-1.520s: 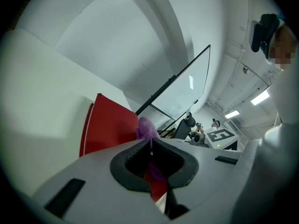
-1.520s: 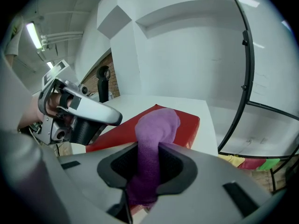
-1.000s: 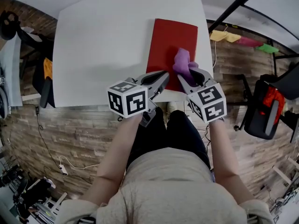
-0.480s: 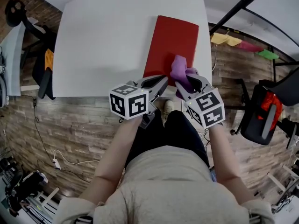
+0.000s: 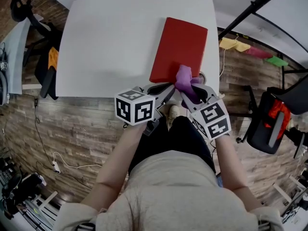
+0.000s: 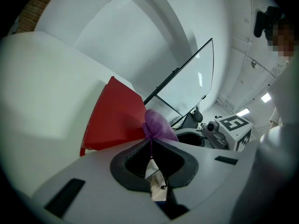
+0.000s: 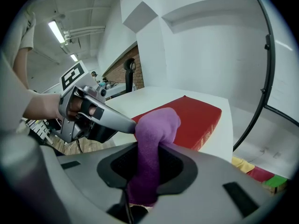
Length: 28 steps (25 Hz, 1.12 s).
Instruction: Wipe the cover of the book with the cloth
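On the broad white counter (image 5: 110, 42), the flat red book (image 5: 184, 40) lies right of centre. I've dragged the bunched purple cloth (image 5: 183, 76) back to its near edge, which likely ends one stroke. My right gripper (image 5: 189, 87) has its fingers clamped on the cloth; my left gripper (image 5: 169, 87) has its fingers together, empty.

The book's (image 5: 180, 47) near edge is hidden behind the cloth (image 5: 183, 75) and the right gripper (image 5: 191, 85) — contact there unclear.
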Each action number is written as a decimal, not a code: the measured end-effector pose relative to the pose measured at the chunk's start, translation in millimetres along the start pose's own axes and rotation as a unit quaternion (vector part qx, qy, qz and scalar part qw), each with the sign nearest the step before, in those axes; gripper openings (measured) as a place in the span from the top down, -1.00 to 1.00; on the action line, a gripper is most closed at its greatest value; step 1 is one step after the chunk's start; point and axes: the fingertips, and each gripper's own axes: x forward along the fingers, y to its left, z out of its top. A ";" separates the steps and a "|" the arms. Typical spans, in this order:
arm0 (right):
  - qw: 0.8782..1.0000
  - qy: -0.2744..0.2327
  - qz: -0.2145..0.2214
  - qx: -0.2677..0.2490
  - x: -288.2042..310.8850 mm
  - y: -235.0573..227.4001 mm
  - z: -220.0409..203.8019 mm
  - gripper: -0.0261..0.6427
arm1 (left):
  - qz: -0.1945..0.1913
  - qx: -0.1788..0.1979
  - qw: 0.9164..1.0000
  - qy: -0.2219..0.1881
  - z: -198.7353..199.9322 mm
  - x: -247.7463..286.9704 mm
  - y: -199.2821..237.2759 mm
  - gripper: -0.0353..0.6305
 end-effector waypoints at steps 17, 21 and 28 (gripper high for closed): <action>0.999 -0.026 -0.002 -0.019 -23.2 15.3 35.4 0.58 | -0.010 0.017 1.000 -0.008 22.2 -23.9 1.1 0.80; 0.999 -0.050 -0.007 -0.020 -32.9 13.0 60.2 0.58 | -0.016 0.031 0.999 -0.028 42.7 -28.8 -3.9 0.80; 0.995 -0.087 -0.029 -0.039 -47.0 8.3 98.0 0.58 | -0.030 0.058 0.996 -0.062 81.8 -31.4 -15.0 0.81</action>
